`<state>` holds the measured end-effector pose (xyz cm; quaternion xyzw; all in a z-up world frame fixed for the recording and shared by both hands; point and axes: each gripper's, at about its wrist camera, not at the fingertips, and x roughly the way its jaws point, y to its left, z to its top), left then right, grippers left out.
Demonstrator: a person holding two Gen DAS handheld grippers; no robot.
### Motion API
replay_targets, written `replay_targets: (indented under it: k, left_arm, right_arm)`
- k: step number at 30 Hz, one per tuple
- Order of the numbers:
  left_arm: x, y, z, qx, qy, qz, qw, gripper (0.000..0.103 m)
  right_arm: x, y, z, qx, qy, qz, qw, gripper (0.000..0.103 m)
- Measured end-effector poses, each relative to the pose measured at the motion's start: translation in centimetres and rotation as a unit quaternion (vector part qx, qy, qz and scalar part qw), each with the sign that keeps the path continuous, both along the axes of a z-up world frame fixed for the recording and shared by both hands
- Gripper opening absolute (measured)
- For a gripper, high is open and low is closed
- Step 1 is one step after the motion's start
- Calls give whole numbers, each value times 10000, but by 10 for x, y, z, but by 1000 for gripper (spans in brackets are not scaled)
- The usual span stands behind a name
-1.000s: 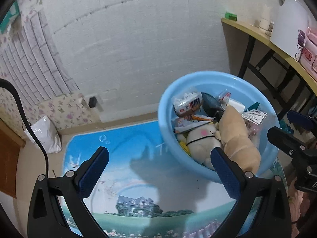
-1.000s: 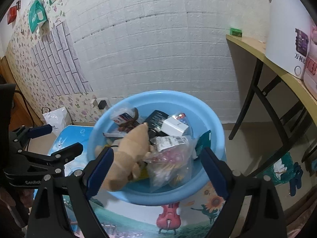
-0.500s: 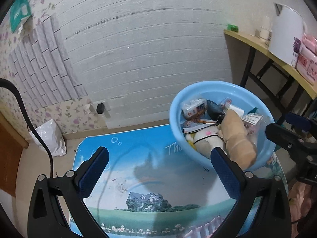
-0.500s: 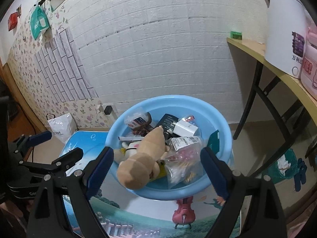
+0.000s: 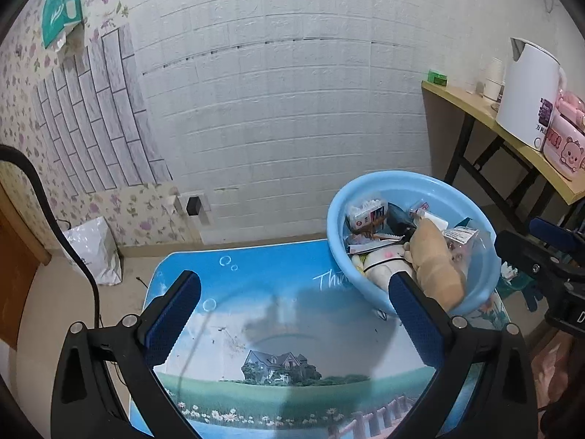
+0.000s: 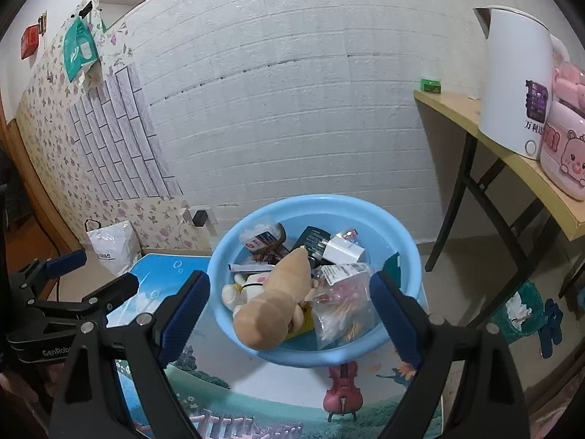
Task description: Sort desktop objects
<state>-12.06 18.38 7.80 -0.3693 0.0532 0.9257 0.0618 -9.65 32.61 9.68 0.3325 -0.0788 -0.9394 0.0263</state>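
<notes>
Even, cool indoor light; strong fisheye bending in both views.
The white brick wall (image 5: 292, 109) is evenly lit and its mortar lines bow toward the dark, vignetted corners. A soft shadow falls across the printed mat (image 5: 292, 314) beside the blue basin (image 5: 468, 190). The white kettle (image 6: 512, 80) is bright but not blown out. Focus is sharp at the centre and softens slightly at the edges.

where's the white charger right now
In the right wrist view the white charger lies at the back of the blue basin, right of the black box and behind the tan plush.
</notes>
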Motion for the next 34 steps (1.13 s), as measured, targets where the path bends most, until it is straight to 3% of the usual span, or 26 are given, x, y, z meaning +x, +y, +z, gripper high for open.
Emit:
replay_targets:
  k: [5,25,34]
  left_arm:
    - [2,3,-2,-125,33,62,9999,103]
    - [1,-4,-13,71,-247,174,9995,103]
    - [4,-4,-12,37,-144,143,9998,103]
  right_arm:
    - [-1,0,-3,16,-57,-13,10000,90]
    - [-2,-3,-12,0,-244,101,9996,90]
    - [0,-4,-12,6,-247,94,9996,90]
